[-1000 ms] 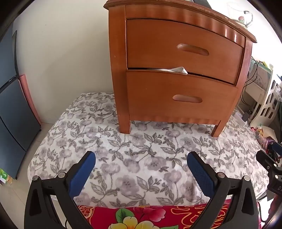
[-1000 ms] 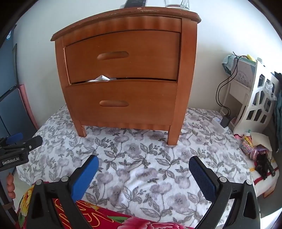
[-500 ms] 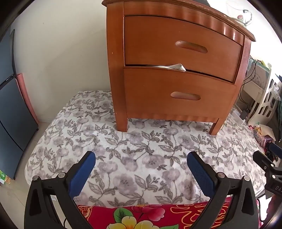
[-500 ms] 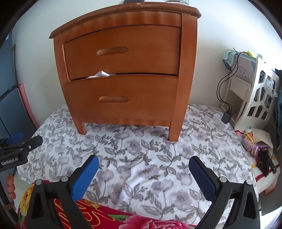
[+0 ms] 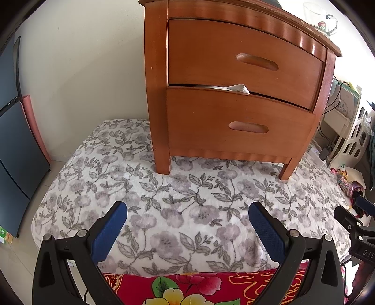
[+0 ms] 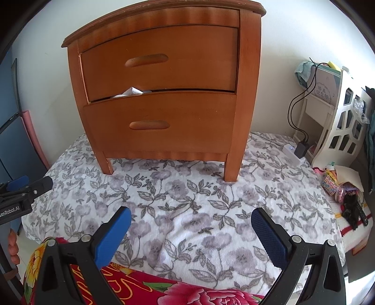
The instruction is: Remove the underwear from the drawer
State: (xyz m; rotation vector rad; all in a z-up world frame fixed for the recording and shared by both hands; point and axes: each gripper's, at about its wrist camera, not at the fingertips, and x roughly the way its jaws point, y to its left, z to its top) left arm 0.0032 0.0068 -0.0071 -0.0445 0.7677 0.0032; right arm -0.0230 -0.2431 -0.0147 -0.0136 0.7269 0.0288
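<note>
My left claw (image 5: 187, 225) and right claw (image 6: 191, 226) hung wide and empty over the floral blanket (image 5: 187, 206), low in each frame. Above them stood the wooden nightstand (image 6: 164, 93), white underwear (image 6: 131, 91) poking out between its two nearly shut drawers.

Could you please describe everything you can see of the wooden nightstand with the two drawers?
The nightstand looks like reddish-brown varnished wood, standing upright on short legs on the floral blanket, against a pale wall. Its two curved drawer fronts each carry a recessed oval handle. The lower drawer sits slightly ajar, with a scrap of white fabric poking from the gap above it. A glass mug stands on its scuffed top. Neither pair of tongs touches it.
</note>
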